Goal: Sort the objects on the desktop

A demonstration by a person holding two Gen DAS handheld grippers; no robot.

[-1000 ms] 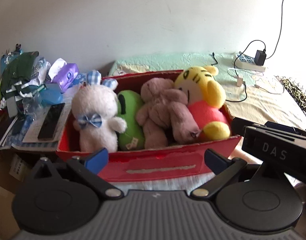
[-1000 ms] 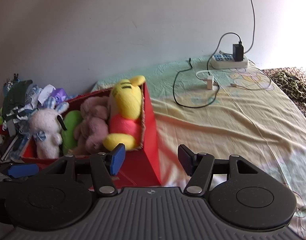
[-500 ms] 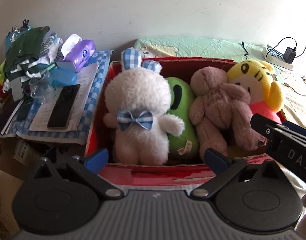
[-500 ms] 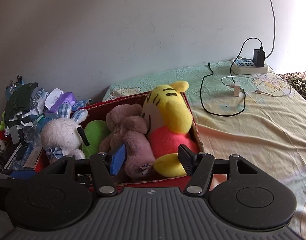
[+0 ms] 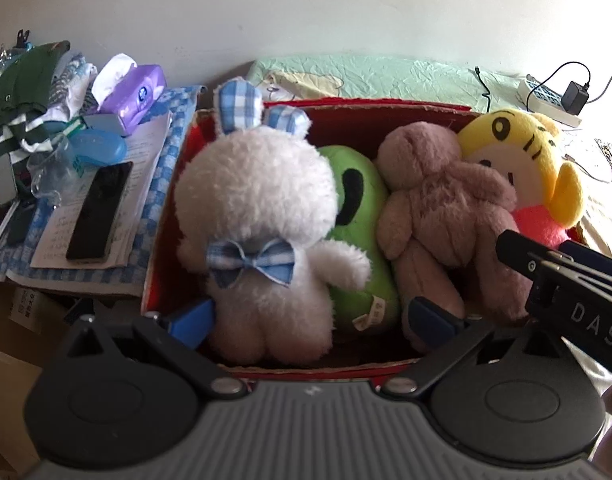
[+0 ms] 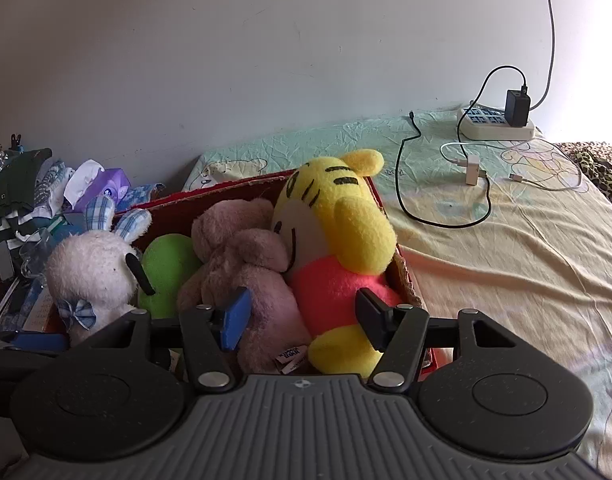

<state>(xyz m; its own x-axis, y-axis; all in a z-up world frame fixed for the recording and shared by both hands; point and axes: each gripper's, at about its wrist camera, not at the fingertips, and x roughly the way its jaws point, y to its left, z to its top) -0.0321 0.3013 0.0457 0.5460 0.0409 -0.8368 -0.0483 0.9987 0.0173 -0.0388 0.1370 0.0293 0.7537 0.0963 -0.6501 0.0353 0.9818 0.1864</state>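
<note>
A red cardboard box (image 5: 369, 112) holds several plush toys side by side: a white rabbit (image 5: 262, 216) with a blue checked bow, a green toy (image 5: 357, 224), a brown bear (image 5: 437, 208) and a yellow tiger (image 5: 521, 160) in a pink shirt. My left gripper (image 5: 309, 320) is open, its jaws wide apart over the near part of the box, around the rabbit's and green toy's lower ends. My right gripper (image 6: 302, 320) is open and empty above the tiger's (image 6: 337, 236) and bear's (image 6: 242, 268) legs. It also shows at the left wrist view's right edge.
Left of the box lie a black remote (image 5: 100, 212) on papers, a purple tissue pack (image 5: 134, 88), a blue case and folded clothes (image 5: 22, 88). On the bed sheet to the right lie a power strip (image 6: 497, 124) with a charger and loose cables (image 6: 437, 184).
Both grippers moved toward the box and over it. The left gripper came close to the rabbit; the right swung left from beside the box to above the tiger.
</note>
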